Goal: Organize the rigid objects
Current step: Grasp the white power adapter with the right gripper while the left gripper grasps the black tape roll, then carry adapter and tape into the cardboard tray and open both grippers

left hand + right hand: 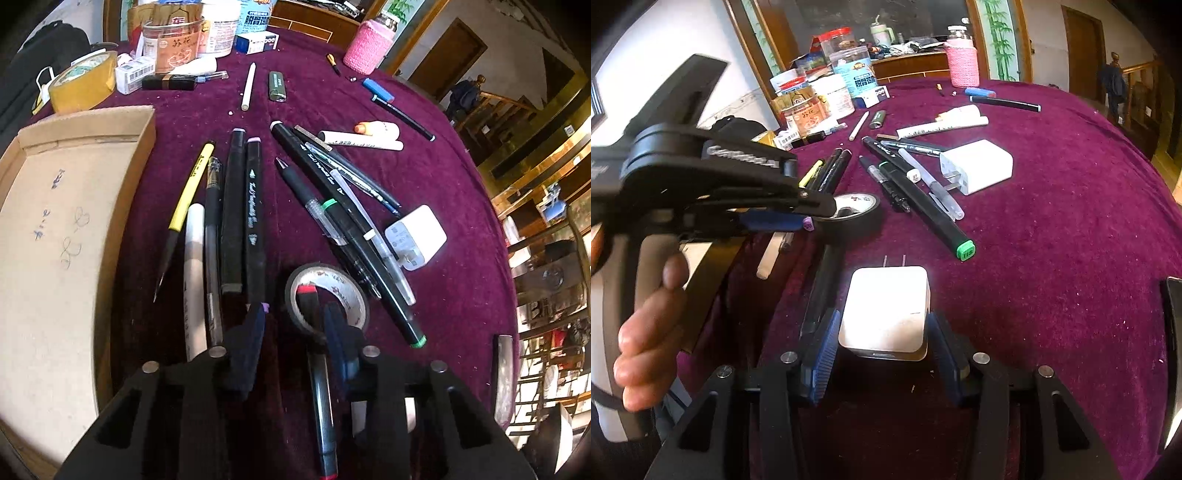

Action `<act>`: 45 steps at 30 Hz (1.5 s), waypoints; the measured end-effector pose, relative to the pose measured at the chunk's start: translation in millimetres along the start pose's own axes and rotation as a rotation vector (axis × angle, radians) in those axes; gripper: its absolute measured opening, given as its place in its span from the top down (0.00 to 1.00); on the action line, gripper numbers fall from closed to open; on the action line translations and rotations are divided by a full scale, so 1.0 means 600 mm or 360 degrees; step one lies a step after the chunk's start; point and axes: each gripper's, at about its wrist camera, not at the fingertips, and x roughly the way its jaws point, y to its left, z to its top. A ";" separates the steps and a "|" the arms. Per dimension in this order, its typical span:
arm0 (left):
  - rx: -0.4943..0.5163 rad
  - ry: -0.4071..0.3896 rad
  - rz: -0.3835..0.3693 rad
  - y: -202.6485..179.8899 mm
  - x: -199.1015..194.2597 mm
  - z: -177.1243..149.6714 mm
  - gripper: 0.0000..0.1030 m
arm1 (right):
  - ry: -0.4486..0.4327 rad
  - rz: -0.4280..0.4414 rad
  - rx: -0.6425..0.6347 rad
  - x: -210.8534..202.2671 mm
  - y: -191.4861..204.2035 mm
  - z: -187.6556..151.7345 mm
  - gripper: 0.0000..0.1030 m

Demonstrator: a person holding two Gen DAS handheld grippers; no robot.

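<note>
Currently held: a white charger (886,314) is seen between the right gripper (882,343) pads, which appear clamped on its flat sides near the table's (1071,240) near edge.
Handling: the charger is judged light, stiff and smooth; the flat sides are best gripped, the prongs avoided.
Left gripper (291,332): fingers spread apart over a tape roll (328,295) and a red-capped marker (317,369), nothing clamped.
Destination: probably the cardboard box (55,221) at the table's left edge.

Purple tablecloth (424,177), white charger (886,310)
</note>
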 end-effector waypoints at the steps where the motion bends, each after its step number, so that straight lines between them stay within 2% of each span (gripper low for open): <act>1: 0.0006 0.0003 0.0001 -0.002 0.005 0.004 0.81 | -0.0004 -0.0005 -0.0006 0.000 0.001 -0.001 0.49; 4: -0.0003 0.0035 0.0030 -0.001 0.017 0.005 0.92 | 0.0000 -0.0013 -0.0005 0.000 0.002 0.000 0.49; 9: 0.0007 -0.0016 -0.0002 0.013 -0.009 -0.029 0.92 | 0.0039 -0.0079 -0.0057 0.007 0.012 0.001 0.49; 14: -0.0083 -0.0127 -0.0075 0.046 -0.070 -0.067 0.92 | -0.0003 -0.0113 -0.0053 0.000 0.013 -0.007 0.50; 22: -0.0163 -0.0244 -0.0074 0.090 -0.143 -0.095 0.92 | -0.0018 0.0018 0.0134 -0.015 -0.012 -0.007 0.51; 25: -0.0194 -0.0294 -0.0052 0.117 -0.171 -0.102 0.92 | -0.0090 0.0109 0.0203 -0.035 -0.013 0.005 0.51; 30: -0.0243 -0.0401 0.0063 0.158 -0.207 -0.107 0.92 | -0.0184 0.0255 0.0089 -0.061 0.046 0.038 0.51; 36: -0.0336 -0.0477 0.0214 0.220 -0.233 -0.117 0.92 | -0.0146 0.0471 -0.0099 -0.042 0.150 0.073 0.51; 42: -0.0406 -0.0461 0.0349 0.274 -0.228 -0.125 0.92 | -0.0065 0.0545 -0.0279 0.002 0.242 0.086 0.51; 45: -0.0431 -0.0444 0.0403 0.296 -0.225 -0.124 0.92 | -0.0038 0.0514 -0.0353 0.023 0.273 0.088 0.51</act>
